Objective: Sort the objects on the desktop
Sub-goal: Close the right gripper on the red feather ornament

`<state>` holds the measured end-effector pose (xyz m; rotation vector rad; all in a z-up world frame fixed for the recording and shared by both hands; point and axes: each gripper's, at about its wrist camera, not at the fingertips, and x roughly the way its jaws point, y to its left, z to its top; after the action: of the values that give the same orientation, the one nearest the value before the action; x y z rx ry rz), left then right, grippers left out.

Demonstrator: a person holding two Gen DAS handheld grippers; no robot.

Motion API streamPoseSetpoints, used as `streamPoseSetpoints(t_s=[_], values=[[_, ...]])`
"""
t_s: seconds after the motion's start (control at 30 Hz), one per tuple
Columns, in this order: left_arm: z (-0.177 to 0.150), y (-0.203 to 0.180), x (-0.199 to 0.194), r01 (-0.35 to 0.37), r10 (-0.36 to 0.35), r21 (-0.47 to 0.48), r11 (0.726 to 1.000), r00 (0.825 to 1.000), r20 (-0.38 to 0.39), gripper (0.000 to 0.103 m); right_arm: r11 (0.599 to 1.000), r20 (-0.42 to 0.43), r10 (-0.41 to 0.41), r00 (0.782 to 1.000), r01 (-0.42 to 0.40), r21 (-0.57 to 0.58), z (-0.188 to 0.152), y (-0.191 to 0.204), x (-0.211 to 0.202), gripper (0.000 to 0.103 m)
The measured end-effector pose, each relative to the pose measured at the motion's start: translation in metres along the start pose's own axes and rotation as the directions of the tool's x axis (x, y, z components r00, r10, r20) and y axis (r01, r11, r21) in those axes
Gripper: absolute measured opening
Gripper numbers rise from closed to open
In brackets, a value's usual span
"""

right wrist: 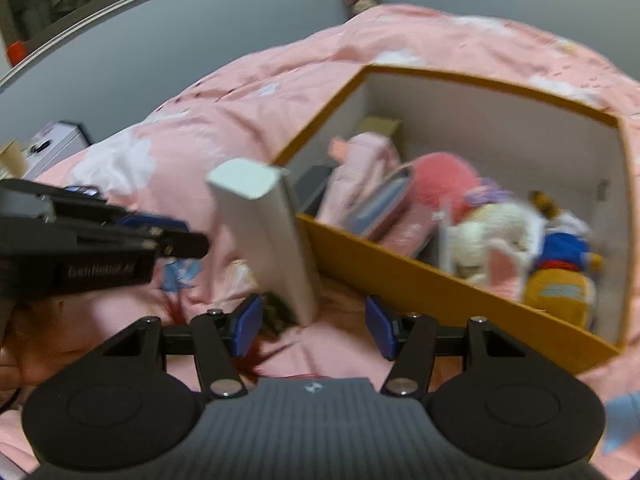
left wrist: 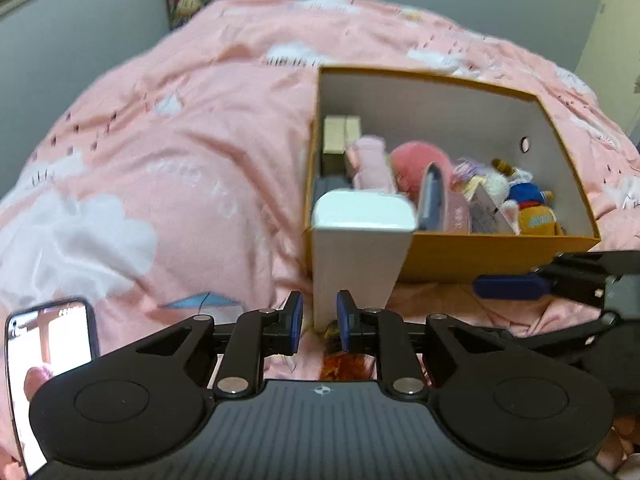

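A tall white box [left wrist: 356,256] stands on end on the pink bedspread [left wrist: 180,168], against the near left corner of an orange cardboard box [left wrist: 480,254]. My left gripper [left wrist: 320,316] sits at the white box's foot with its blue pads a narrow gap apart. The box's lower left edge shows just beyond that gap, and neither pad visibly presses on it. In the right wrist view the white box [right wrist: 268,240] tilts above my open right gripper [right wrist: 314,320], whose pads stand wide of its base. The left gripper [right wrist: 192,242] comes in from the left and ends just short of the box.
The orange box [right wrist: 400,276] holds a pink plush [left wrist: 416,168], a white plush [right wrist: 492,236], a blue and yellow plush [left wrist: 532,208] and small cases. A phone [left wrist: 52,364] lies at lower left. A red-orange item [left wrist: 340,362] lies under the left gripper. Grey walls stand behind the bed.
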<state>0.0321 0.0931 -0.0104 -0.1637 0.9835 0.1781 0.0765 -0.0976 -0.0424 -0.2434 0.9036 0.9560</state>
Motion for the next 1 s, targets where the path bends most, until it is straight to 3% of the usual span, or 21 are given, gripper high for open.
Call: streamPoseSetpoints(t_s=[0.07, 0.17, 0.3, 0.37, 0.5, 0.7, 0.87, 0.97, 1.0], values=[[0.001, 0.007, 0.004, -0.019, 0.018, -0.017, 1.000, 0.999, -0.046, 0.021, 0.999, -0.038, 0.037, 0.999, -0.038, -0.022, 0.001, 0.008, 0.011, 0.059], [0.000, 0.017, 0.012, -0.045, 0.042, -0.031, 0.998, 0.995, -0.095, 0.021, 0.996, -0.089, 0.068, 0.994, -0.072, -0.042, 0.001, 0.016, 0.023, 0.049], [-0.003, 0.021, 0.015, -0.042, 0.037, -0.042, 0.998, 0.992, -0.118, 0.021, 0.992, -0.124, 0.121, 0.985, -0.123, -0.008, 0.001, 0.017, 0.035, 0.047], [-0.004, 0.020, 0.015, -0.040, 0.036, -0.032, 0.999, 0.992, -0.118, 0.021, 0.990, -0.148, 0.142, 0.979, -0.143, 0.006, -0.001, 0.019, 0.041, 0.040], [-0.006, 0.016, 0.014, -0.033, 0.032, -0.010, 0.999, 0.993, -0.111, 0.021, 0.986, -0.191, 0.163, 0.968, -0.166, 0.001, -0.011, 0.028, 0.052, 0.000], [-0.003, 0.014, 0.007, -0.017, 0.017, -0.005, 1.000, 0.997, -0.070, 0.021, 0.990, -0.073, 0.141, 0.987, -0.139, 0.038, -0.008, 0.017, 0.023, 0.000], [-0.001, 0.015, 0.004, -0.019, 0.019, -0.006, 1.000, 0.998, -0.056, 0.021, 0.984, 0.011, 0.138, 0.990, -0.138, 0.109, -0.007, 0.001, -0.004, 0.000], [0.000, 0.014, 0.004, -0.027, 0.027, -0.004, 1.000, 0.998, -0.058, 0.021, 0.982, 0.015, 0.156, 0.988, -0.157, 0.107, -0.006, 0.002, -0.005, 0.000], [0.000, 0.014, 0.003, -0.030, 0.030, -0.006, 1.000, 0.998, -0.057, 0.021, 0.982, 0.002, 0.160, 0.987, -0.159, 0.105, -0.006, 0.004, -0.002, 0.007]])
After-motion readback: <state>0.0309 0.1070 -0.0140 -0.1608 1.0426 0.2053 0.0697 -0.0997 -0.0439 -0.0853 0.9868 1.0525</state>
